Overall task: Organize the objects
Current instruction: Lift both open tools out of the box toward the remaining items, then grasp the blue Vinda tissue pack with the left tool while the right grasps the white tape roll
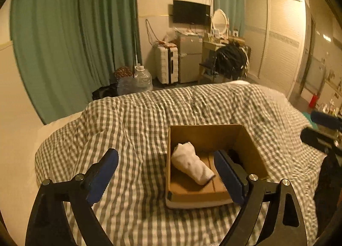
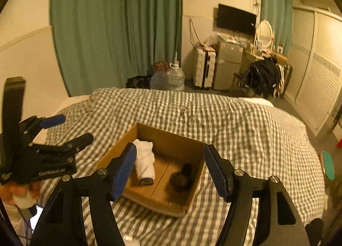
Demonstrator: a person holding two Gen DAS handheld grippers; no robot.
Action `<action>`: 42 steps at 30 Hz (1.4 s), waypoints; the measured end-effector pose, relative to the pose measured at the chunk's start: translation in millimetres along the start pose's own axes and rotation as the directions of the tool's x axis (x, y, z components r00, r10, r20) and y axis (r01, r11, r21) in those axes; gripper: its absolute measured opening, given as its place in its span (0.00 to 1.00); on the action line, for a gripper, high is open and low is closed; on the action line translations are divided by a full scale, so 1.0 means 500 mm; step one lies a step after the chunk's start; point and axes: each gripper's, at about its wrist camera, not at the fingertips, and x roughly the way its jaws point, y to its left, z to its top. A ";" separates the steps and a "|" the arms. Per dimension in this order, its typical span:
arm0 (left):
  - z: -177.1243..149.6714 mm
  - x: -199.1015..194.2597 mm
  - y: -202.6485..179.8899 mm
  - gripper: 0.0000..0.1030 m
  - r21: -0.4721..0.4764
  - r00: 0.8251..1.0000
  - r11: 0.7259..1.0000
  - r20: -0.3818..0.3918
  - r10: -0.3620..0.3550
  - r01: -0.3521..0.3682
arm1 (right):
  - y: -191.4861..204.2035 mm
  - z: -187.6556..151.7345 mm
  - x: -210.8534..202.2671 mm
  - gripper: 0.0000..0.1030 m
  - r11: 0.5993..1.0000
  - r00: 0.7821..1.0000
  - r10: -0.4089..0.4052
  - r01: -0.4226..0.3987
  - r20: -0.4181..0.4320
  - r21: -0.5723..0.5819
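Observation:
An open cardboard box (image 1: 205, 137) (image 2: 168, 139) sits on the checked bedcover. Inside lie a rolled white sock (image 1: 191, 163) (image 2: 145, 161) and a dark rolled sock (image 2: 181, 176), which is mostly hidden in the left wrist view. My left gripper (image 1: 165, 169) is open and empty above the box's near left side, its right finger over the box. It also shows in the right wrist view (image 2: 70, 132) at the left. My right gripper (image 2: 171, 166) is open and empty, just above the box's near edge.
The grey-and-white checked bedcover (image 1: 139, 122) (image 2: 245, 122) spreads around the box. Beyond the bed are green curtains (image 1: 74, 32), water jugs (image 1: 142, 79), a white suitcase (image 1: 166, 64), a small fridge and a chair with dark clothes (image 1: 230, 60). A wardrobe (image 1: 282, 38) stands at the right.

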 end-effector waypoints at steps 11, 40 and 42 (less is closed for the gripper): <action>-0.123 -0.145 -0.033 0.95 -0.038 0.999 0.998 0.022 0.049 -0.048 | 0.074 -0.158 -0.171 0.64 0.994 0.999 0.037 -0.038 -0.016 -0.102; -0.479 -0.200 -0.095 0.95 -0.079 0.968 0.994 -0.235 -0.087 0.070 | 0.143 -0.422 -0.164 0.64 0.989 0.970 0.075 -0.102 -0.231 -0.111; -0.481 -0.189 -0.111 0.95 -0.068 0.958 0.991 -0.255 -0.127 0.113 | 0.137 -0.421 -0.166 0.64 0.990 0.971 0.064 -0.091 -0.228 -0.108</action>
